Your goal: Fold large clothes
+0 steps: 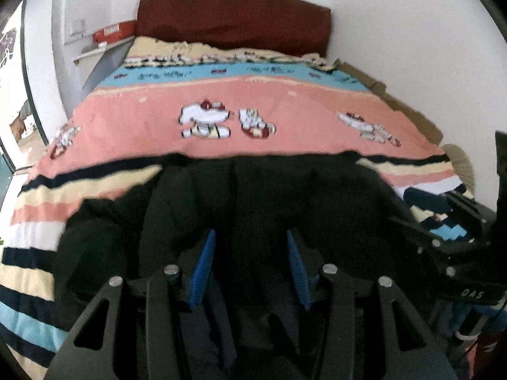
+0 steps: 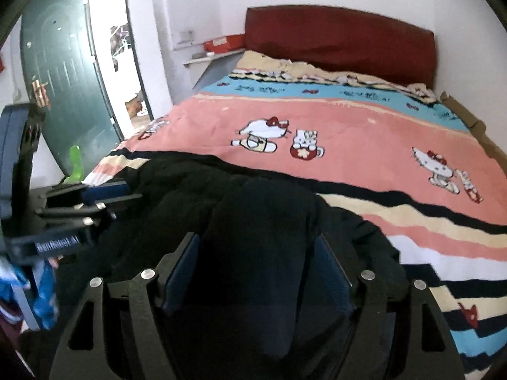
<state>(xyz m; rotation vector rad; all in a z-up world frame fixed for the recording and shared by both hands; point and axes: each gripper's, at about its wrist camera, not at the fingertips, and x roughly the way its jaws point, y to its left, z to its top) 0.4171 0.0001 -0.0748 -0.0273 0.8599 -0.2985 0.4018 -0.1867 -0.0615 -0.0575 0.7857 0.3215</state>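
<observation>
Bedroom, white walls; a bed with a dark red headboard [image 2: 339, 39] fills most of both views, covered by a striped quilt [image 1: 285, 104] in pink, blue, cream and navy bands with cartoon cat prints. Green door [image 2: 66, 95] stands open at far left in the right wrist view.

Black coat [image 1: 269, 196], bulky and matte, possibly padded, lies heaped on the near end of the quilt, reaching back to the navy stripe.

Left gripper [image 1: 250, 266]: blue ribbed pads [image 1: 202, 269] spread apart, dark cloth showing between and beneath them; contact with the cloth cannot be told.

Right gripper [image 2: 258, 272]: fingers wide apart, a thick rounded fold of the coat filling the gap between the dark blue pads [image 2: 179, 272]; whether the pads press it cannot be told.

Each gripper appears at the edge of the other's view, flanking the coat's near end.

Far half of the quilt lies flat and smooth. Cardboard [image 1: 408, 101] lines the bed's right edge against the wall; a small shelf [image 2: 215, 57] with a red box [image 2: 221, 43] sits left of the headboard.
</observation>
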